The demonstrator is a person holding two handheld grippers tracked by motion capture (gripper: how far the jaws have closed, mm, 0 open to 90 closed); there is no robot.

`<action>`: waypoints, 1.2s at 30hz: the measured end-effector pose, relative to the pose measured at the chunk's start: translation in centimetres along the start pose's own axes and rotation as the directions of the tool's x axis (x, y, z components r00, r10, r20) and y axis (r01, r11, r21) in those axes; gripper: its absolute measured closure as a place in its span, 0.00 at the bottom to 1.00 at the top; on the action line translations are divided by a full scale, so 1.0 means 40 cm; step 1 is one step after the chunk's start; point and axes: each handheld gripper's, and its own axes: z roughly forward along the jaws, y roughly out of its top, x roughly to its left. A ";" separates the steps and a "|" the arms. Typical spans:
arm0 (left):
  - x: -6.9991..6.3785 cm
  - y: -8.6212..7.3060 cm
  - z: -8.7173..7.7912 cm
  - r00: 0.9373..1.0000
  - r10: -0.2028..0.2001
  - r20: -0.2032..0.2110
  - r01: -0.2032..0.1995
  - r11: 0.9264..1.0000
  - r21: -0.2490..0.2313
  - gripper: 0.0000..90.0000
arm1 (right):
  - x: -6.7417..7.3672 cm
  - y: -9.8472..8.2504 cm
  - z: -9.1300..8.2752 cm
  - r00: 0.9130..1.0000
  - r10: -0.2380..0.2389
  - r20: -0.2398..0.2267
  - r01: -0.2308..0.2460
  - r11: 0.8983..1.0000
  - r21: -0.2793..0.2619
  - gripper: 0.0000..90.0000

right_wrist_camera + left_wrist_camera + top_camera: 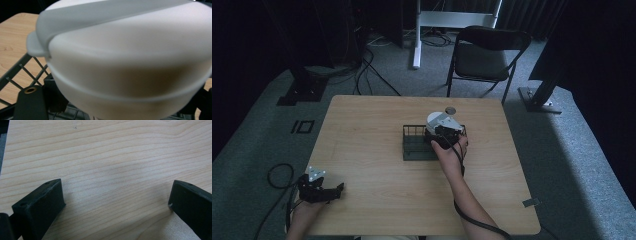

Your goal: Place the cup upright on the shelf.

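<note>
A white bowl [130, 62] with a grey lid [82, 17] sits between the jaws of my right gripper [117, 100], which is shut on it. In the high view the right gripper [445, 133] holds the bowl [435, 119] at the right end of a dark wire rack [418, 146] in the middle of the table. The rack's wires [22, 71] show below and left of the bowl. My left gripper [326, 191] rests near the table's front left corner. Its jaws stand wide apart over bare wood [115, 188], holding nothing.
A small round grey object [450, 110] lies on the table just behind the rack. A black folding chair [484, 55] stands beyond the far edge, and cables run over the floor at the left. The wooden table [377, 195] is bare around the left gripper.
</note>
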 end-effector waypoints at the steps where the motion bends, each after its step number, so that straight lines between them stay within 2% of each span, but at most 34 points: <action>1: 0.000 0.000 0.000 1.000 0.000 0.000 0.000 1.000 0.000 0.00 | 0.000 0.000 0.000 1.000 0.000 0.000 0.000 1.000 0.000 0.20; 9: 0.000 0.000 0.000 1.000 0.000 0.000 0.000 1.000 0.000 0.00 | 0.004 -0.012 0.010 1.000 -0.020 0.006 0.020 1.000 0.024 0.20; 13: 0.000 0.000 0.000 1.000 0.001 0.000 -0.001 1.000 0.000 0.00 | 0.004 -0.008 0.012 1.000 -0.003 -0.002 0.003 0.999 0.043 0.20; 16: 0.000 0.000 0.000 1.000 0.000 0.000 0.000 1.000 0.000 0.00 | 0.004 -0.008 0.014 1.000 -0.006 0.000 0.006 0.999 0.051 0.20; 17: 0.000 0.000 0.000 1.000 0.000 0.000 0.000 1.000 0.000 0.00 | 0.005 -0.008 0.015 1.000 -0.020 0.009 0.019 0.998 0.052 0.20; 19: 0.000 0.000 0.000 1.000 0.000 0.000 0.000 1.000 0.000 0.00 | 0.007 -0.008 0.016 1.000 -0.011 -0.002 0.011 0.998 0.057 0.20; 21: 0.000 0.000 0.000 1.000 0.000 0.000 0.000 1.000 0.000 0.00 | 0.009 -0.009 0.018 1.000 -0.027 0.005 0.027 0.998 0.056 0.20; 36: 0.000 0.000 0.000 1.000 0.000 0.000 0.000 1.000 0.000 0.00 | 0.012 -0.032 0.004 0.999 -0.035 0.000 0.035 0.999 0.036 0.20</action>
